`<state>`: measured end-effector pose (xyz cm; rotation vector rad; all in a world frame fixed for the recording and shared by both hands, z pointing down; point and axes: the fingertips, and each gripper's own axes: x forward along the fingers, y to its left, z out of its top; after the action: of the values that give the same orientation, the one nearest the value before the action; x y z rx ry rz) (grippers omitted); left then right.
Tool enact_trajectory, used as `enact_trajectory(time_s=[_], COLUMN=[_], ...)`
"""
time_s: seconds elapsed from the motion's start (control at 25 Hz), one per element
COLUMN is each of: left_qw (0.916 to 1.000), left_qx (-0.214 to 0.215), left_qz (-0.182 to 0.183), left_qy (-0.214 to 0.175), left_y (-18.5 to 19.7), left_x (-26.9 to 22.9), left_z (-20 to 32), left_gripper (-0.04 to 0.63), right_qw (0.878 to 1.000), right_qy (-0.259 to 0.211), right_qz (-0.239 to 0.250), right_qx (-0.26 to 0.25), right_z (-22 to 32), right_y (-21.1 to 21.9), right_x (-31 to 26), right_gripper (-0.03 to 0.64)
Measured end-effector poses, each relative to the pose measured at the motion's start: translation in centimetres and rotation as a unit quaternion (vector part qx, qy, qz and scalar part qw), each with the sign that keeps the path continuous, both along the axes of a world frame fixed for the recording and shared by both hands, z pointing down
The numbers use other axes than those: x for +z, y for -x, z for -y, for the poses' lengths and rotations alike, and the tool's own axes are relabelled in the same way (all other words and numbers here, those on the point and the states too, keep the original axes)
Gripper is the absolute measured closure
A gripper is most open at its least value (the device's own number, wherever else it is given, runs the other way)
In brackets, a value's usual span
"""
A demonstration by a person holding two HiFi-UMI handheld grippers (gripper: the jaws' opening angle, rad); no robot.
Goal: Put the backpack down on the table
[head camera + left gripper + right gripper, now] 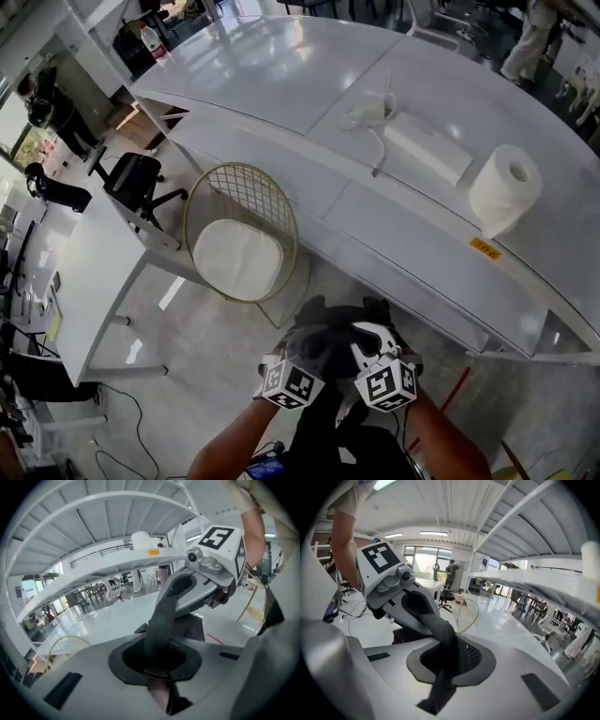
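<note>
Largest item: the long curved white table, running from far left to near right across the head view. To its left stands a white rectangular desk. Between the two, just beside the table's near edge, sits a gold wire chair with a white round cushion on its seat.

The black fabric backpack is not on the table. It hangs on the near side of the table edge, over the grey floor, to the near right of the chair, apart from both.

I see the left gripper and right gripper side by side at the top of the backpack, marker cubes facing up. In the left gripper view, the jaws are clenched on a dark grey webbing strap, which rises toward the other gripper. In the right gripper view, the jaws are likewise clamped on a black woven strap. Both grippers therefore carry the backpack by its straps.

On the table, well apart from the backpack: a flat white box, and to its right a white paper roll standing on end. A small yellow label is on the table near that roll.
</note>
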<state>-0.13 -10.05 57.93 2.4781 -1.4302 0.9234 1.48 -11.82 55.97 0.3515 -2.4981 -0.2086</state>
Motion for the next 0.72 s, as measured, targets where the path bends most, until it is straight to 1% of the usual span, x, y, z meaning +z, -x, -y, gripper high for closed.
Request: enact_trajectory(time_s=[0.12,0.24,0.48,0.6,0.72], left_qw=[0.9985,0.9947,0.9848,0.9800,0.9776], left_qx=[-0.048,-0.092,-0.161,-0.183,-0.189], left_qz=[0.003,0.004,0.010,0.035,0.069], left_qy=[-0.028,-0.045,-0.065,-0.070,-0.062], left_y=[3.6,7.3,14.9,19.4,23.8], left_x=[-5.7,-10.3,-16.9,-19.4,-21.1], left_z=[-1.3,-2.8,-8.0,-10.3,-13.1], left_gripper=[0.532,0.532,0.532,0.532,0.534], right_qw=[0.998,0.994,0.985,0.978,0.971], right_qy=[-0.018,-0.033,-0.044,-0.055,-0.065], right_qz=[0.019,0.031,0.049,0.058,0.067], right_qx=[-0.048,-0.097,-0.158,-0.192,-0.220], right_z=[-1.2,-2.7,-7.7,-10.1,-13.0], right_y=[3.8,7.7,15.6,20.2,24.7], right_x=[-5.7,-10.3,-16.9,-19.6,-21.6], right_gripper=[0.574,0.574,0.575,0.575,0.577])
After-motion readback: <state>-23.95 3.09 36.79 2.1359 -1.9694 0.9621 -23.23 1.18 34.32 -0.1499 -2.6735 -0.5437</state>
